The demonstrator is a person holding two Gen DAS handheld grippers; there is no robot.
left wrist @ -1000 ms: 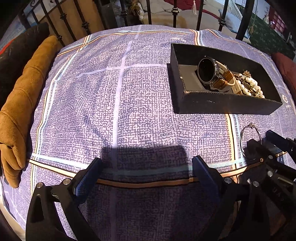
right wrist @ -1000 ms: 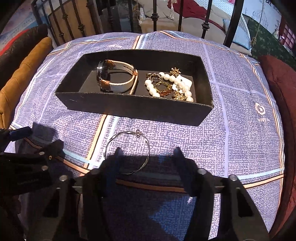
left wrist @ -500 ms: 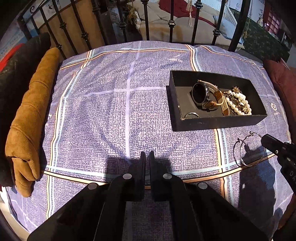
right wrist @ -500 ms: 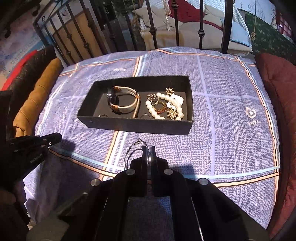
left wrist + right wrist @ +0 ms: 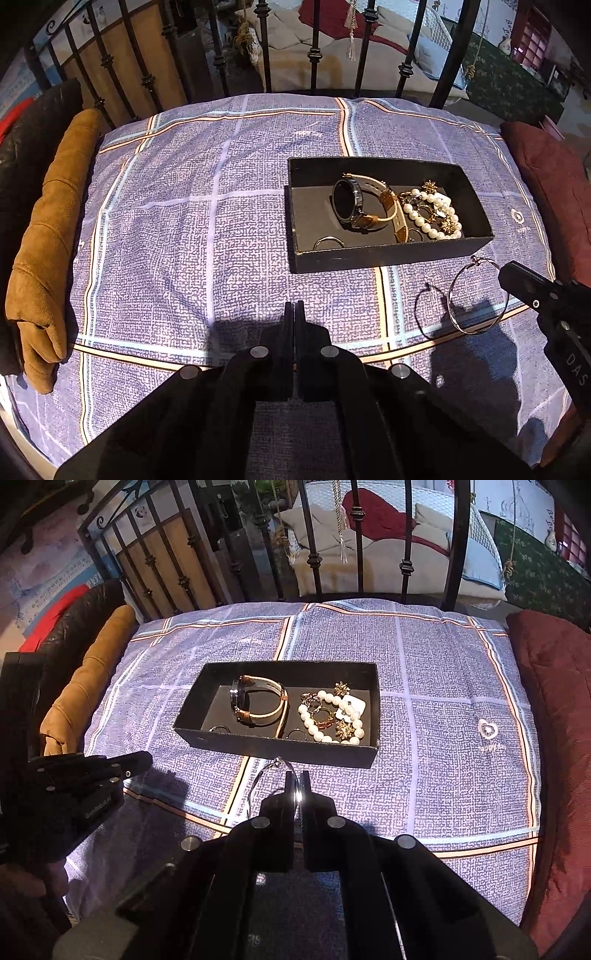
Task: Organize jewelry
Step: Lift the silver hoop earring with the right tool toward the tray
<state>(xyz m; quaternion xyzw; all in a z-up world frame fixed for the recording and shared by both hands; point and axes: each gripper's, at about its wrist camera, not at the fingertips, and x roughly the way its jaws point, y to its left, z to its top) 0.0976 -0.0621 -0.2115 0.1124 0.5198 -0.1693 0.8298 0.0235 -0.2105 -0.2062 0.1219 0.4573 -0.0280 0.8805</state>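
A: What is seen across the widest area?

B: A purple checked cloth is spread over the whole surface, flanked by a tan cushion on the left and a dark red cushion on the right. Black iron bars are seen along the far edge.

A: And on the cloth?

B: A black tray is set right of centre. Inside it, a watch with a cream and tan strap is stood on its side towards the left, a pearl bracelet with gold pieces is laid on the right, and small rings are placed by the near wall.

A: How are the grippers held?

B: The left gripper is held over bare cloth, left of the tray and nearer than it, with its jaws pressed together on nothing. The right gripper is held just near of the tray's front wall, and its jaws are pinched on a thin wire hoop bangle.

A: Where is the bangle relative to those jaws?

B: One side of the hoop is clamped between the fingertips; the rest is extended up and to the left of them, lifted clear of the cloth, with its shadow cast below. Its small clasp is seen at the far end, close to the tray wall but outside it.
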